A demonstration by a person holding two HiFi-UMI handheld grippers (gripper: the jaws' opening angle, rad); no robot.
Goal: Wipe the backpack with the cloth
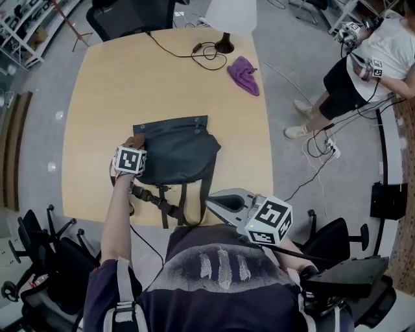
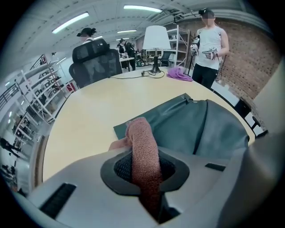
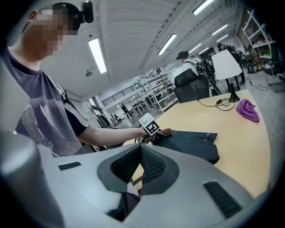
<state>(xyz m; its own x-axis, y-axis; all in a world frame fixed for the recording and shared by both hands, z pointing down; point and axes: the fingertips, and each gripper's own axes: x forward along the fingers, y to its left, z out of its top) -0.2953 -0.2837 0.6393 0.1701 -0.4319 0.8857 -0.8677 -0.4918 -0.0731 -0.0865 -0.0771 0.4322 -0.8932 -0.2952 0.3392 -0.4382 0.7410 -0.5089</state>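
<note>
A dark teal backpack [image 1: 178,152] lies flat in the middle of the wooden table [image 1: 110,84], its straps trailing toward the near edge. My left gripper [image 1: 135,145] sits at the bag's upper left corner, shut on a folded brownish-pink cloth [image 2: 142,151] that pokes out past the jaws over the backpack [image 2: 196,129]. My right gripper [image 1: 213,203] hovers at the near table edge, right of the straps, jaws shut with nothing between them. From the right gripper view, the backpack [image 3: 191,144] lies ahead with the left gripper [image 3: 164,132] at its corner.
A purple cloth [image 1: 244,74] lies at the far right of the table next to a lamp [image 1: 227,19] and a black cable [image 1: 204,55]. A person [image 1: 376,58] stands off to the right. Office chairs [image 1: 39,253] surround the table.
</note>
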